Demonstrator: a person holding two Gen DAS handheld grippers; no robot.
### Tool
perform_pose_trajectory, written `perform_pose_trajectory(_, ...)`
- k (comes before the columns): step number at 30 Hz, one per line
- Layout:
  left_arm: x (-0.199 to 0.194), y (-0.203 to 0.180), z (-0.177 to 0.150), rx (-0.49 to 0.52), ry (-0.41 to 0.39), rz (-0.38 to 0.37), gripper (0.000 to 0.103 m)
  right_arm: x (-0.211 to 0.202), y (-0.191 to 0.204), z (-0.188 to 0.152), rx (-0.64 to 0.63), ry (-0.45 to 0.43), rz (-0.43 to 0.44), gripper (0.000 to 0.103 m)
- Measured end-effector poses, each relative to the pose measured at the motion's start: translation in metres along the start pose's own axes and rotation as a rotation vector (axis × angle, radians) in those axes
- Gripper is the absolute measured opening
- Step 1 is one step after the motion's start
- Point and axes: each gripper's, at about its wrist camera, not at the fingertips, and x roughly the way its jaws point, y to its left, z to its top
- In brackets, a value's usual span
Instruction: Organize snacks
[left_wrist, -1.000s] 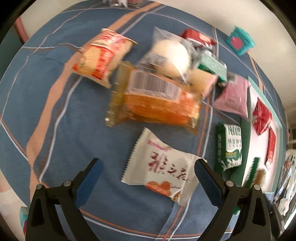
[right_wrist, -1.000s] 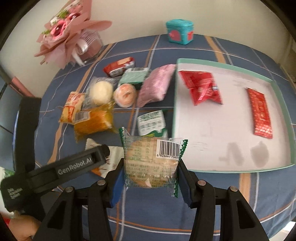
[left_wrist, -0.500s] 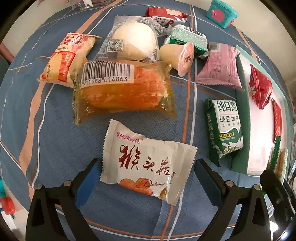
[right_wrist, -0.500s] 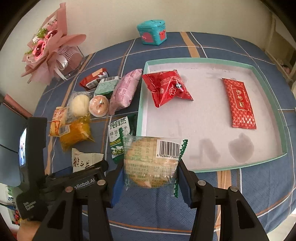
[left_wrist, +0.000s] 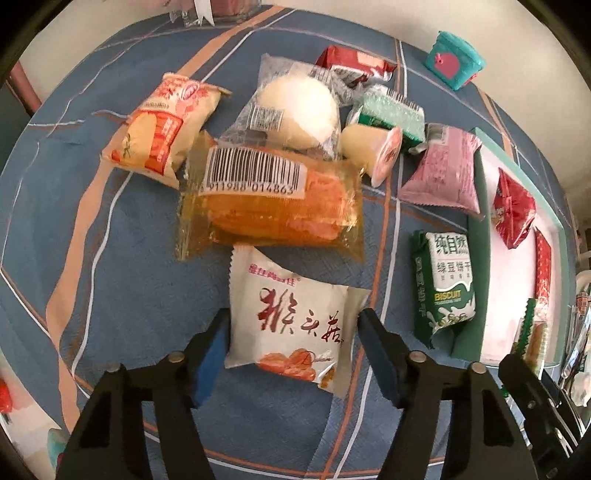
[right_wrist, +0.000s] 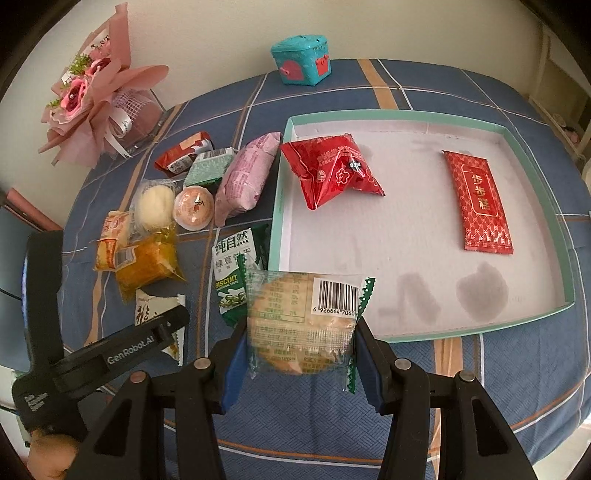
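Note:
My left gripper (left_wrist: 293, 321) points down at the blue checked cloth. Its jaws are closing, and the pads press both sides of a white snack packet with red writing (left_wrist: 295, 295). That packet (right_wrist: 147, 310) shows partly in the right wrist view, under the left gripper's finger (right_wrist: 162, 325). My right gripper (right_wrist: 300, 332) is shut on a clear-wrapped round biscuit (right_wrist: 299, 317), held above the cloth just in front of the teal-rimmed white tray (right_wrist: 406, 115). A red pouch (right_wrist: 332, 166) and a flat red packet (right_wrist: 480, 206) lie in the tray.
Loose snacks lie left of the tray: an orange cake (left_wrist: 273, 206), a yellow-red packet (left_wrist: 162, 125), a white bun (left_wrist: 299, 107), a jelly cup (left_wrist: 369, 151), a pink packet (left_wrist: 443, 170), a green biscuit pack (left_wrist: 443, 280). A teal box (right_wrist: 301, 61) and a bouquet (right_wrist: 92, 92) stand at the back.
The left jaws have come in from wide apart onto the white packet, which now looks squeezed narrower. The right gripper shifted a little with the biscuit a second ago, then stayed still.

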Motion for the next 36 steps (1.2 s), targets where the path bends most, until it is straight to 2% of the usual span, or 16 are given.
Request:
perform_pose_trajectory(1, -0.003, -0.001, 0.0, 0.002, -0.005, -0.001, 0.058, 0.0, 0.0, 0.0, 0.001, 0.001, 0.0, 0.055)
perform_pose_trajectory(5, -0.011, -0.007, 0.002, 0.007, -0.005, -0.004, 0.058, 0.001, 0.0, 0.0, -0.001, 0.006, 0.001, 0.055)
perform_pose_trajectory(16, -0.009, 0.014, -0.003, -0.017, -0.016, -0.047, 0.055, -0.001, -0.001, 0.001, 0.0, 0.002, 0.004, 0.055)
perform_pose_trajectory(26, -0.049, 0.023, -0.009, -0.013, -0.109, -0.069, 0.055, -0.01, -0.005, 0.004, 0.015, -0.031, 0.001, 0.055)
perform_pose_trajectory(32, -0.066, 0.021, -0.013, -0.003, -0.144, -0.076, 0.055, -0.015, -0.021, 0.009, 0.069, -0.054, -0.035, 0.055)
perform_pose_trajectory(36, -0.071, 0.007, -0.014, 0.016, -0.155, -0.082, 0.055, -0.017, -0.042, 0.013, 0.124, -0.071, -0.115, 0.055)
